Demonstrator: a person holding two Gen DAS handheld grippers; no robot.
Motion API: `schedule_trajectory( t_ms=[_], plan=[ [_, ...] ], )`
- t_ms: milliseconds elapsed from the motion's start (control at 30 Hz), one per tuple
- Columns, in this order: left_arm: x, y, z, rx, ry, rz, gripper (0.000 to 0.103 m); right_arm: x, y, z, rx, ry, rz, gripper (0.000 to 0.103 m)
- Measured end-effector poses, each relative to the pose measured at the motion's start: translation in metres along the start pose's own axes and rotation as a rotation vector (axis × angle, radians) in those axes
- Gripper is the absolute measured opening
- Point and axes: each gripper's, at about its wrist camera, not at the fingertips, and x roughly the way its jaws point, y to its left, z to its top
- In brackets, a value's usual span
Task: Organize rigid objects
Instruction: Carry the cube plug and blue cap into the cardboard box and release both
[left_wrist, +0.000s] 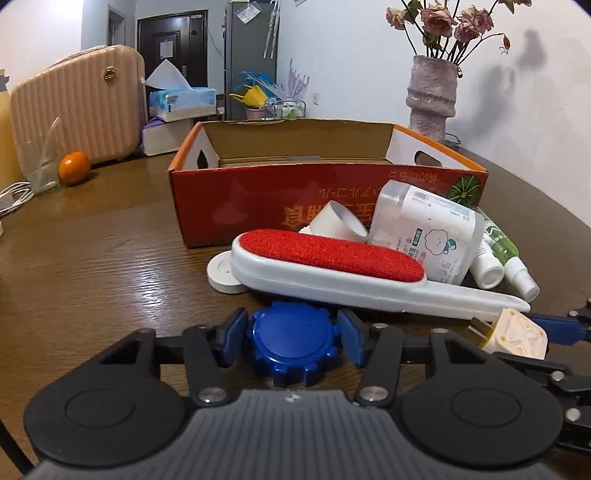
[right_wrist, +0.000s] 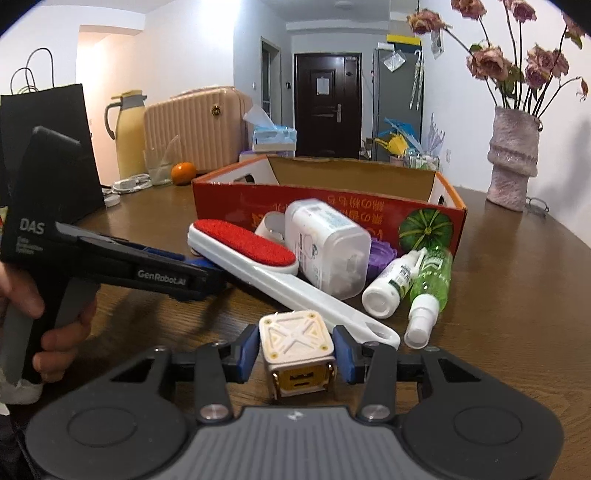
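Observation:
My left gripper (left_wrist: 292, 338) is shut on a blue ridged lid (left_wrist: 293, 345) just above the table. My right gripper (right_wrist: 297, 350) is shut on a cream plug adapter (right_wrist: 297, 349), which also shows in the left wrist view (left_wrist: 515, 334). Ahead lies a white lint brush with a red pad (left_wrist: 332, 258) (right_wrist: 251, 245), a clear cotton-swab jar (left_wrist: 428, 232) (right_wrist: 327, 245), a white cup (left_wrist: 341, 221), a small white bottle (right_wrist: 388, 291), a green spray bottle (right_wrist: 430, 288) and a white round disc (left_wrist: 223, 273). Behind them stands an open red cardboard box (left_wrist: 295, 199) (right_wrist: 332, 195).
A vase of dried roses (left_wrist: 432, 96) (right_wrist: 511, 158) stands at the back right. An orange (left_wrist: 74, 168), a glass (left_wrist: 38, 162), a pink suitcase (left_wrist: 77, 107) and tissue boxes (left_wrist: 181, 101) are at the back left. A black bag (right_wrist: 44, 147) and a yellow jug (right_wrist: 127, 129) are far left.

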Motion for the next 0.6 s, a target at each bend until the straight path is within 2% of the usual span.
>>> schedule_trajectory(
  t_ms=[267, 600],
  plan=[
    [-0.033, -0.004, -0.023, 0.003, -0.005, 0.003, 0.054, -0.005, 0.006, -0.011, 0.027, 0.014, -0.014, 0.038],
    [-0.1, -0.019, -0.055, 0.024, -0.09, 0.015, 0.054, -0.044, 0.026, -0.033, 0.066, -0.009, -0.048, 0.038]
  ],
)
